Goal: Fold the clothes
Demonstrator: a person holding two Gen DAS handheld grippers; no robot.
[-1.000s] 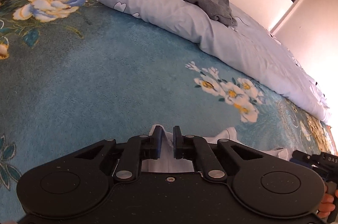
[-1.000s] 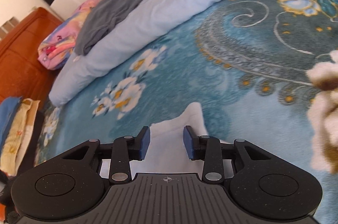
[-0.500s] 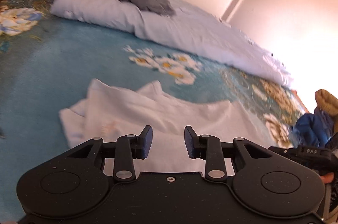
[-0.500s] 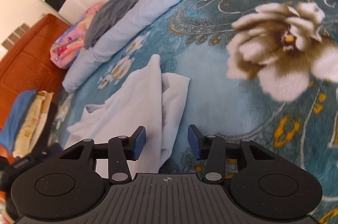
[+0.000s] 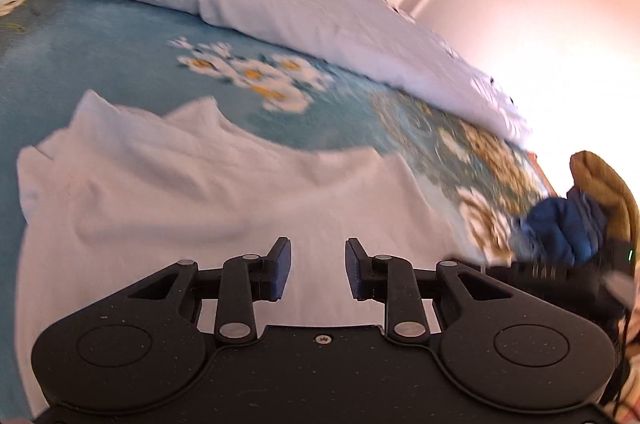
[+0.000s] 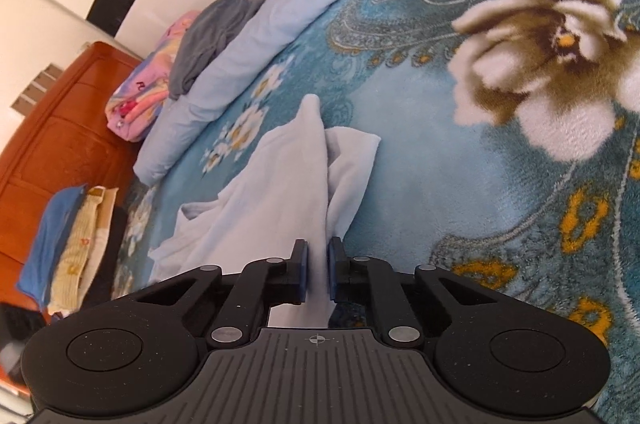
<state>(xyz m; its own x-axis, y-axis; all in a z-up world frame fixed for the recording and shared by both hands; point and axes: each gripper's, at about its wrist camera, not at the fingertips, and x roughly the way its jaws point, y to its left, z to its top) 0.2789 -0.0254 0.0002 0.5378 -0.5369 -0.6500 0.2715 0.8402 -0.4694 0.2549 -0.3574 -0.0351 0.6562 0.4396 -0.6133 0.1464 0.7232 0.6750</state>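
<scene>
right tool (image 6: 317,274) pinching soft rumpled white garment (image 6: 276,192); left tool (image 5: 318,274) closing, unclamped.

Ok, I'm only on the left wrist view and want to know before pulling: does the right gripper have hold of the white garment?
Observer: Yes. The right gripper has its fingers shut on a raised fold of the white garment.
Operator: Is the cloth ahead of it lying flat?
Observer: No. It runs away from the fingers as a bunched ridge, with a loose flap lying to the ridge's right.
Operator: What's over by the headboard?
Observer: A stack of folded clothes, with blue and yellow pieces, sits beside the wooden headboard.
</scene>
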